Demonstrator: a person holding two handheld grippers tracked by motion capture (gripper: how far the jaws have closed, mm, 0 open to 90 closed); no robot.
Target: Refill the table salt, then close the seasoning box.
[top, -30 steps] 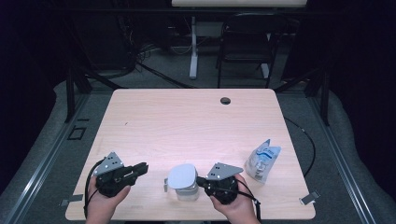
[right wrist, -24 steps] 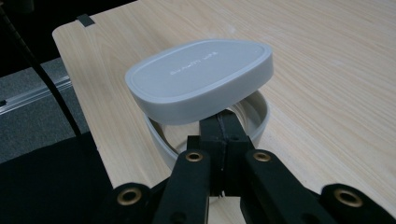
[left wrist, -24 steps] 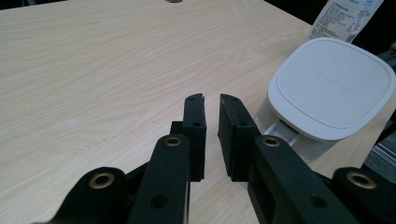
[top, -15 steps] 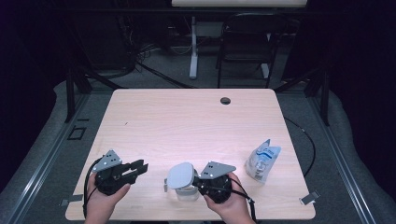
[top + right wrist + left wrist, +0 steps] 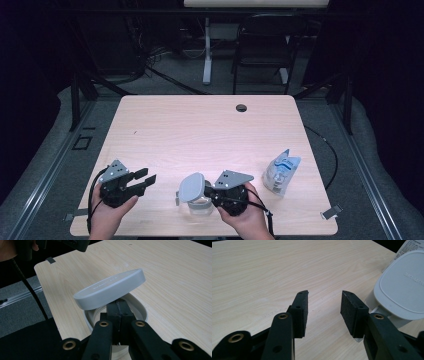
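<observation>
A light wood table (image 5: 210, 135) stands on grey carpet (image 5: 45, 150) — a round cable hole (image 5: 241, 107) at its 12 o'clock edge. Beyond, toward 12 o'clock, the room is dark — a black chair (image 5: 262, 55) and white desk leg (image 5: 206, 50) show.

One table (image 5: 200, 130), one lidded container (image 5: 194, 196), one plastic packet (image 5: 281, 171), two grippers (image 5: 141, 179) (image 5: 209, 192)

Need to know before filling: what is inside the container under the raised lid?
Under the tilted lid, the container shows bare inner wall and the right tool shut on its rim. The lid and tool hide its floor.
</observation>
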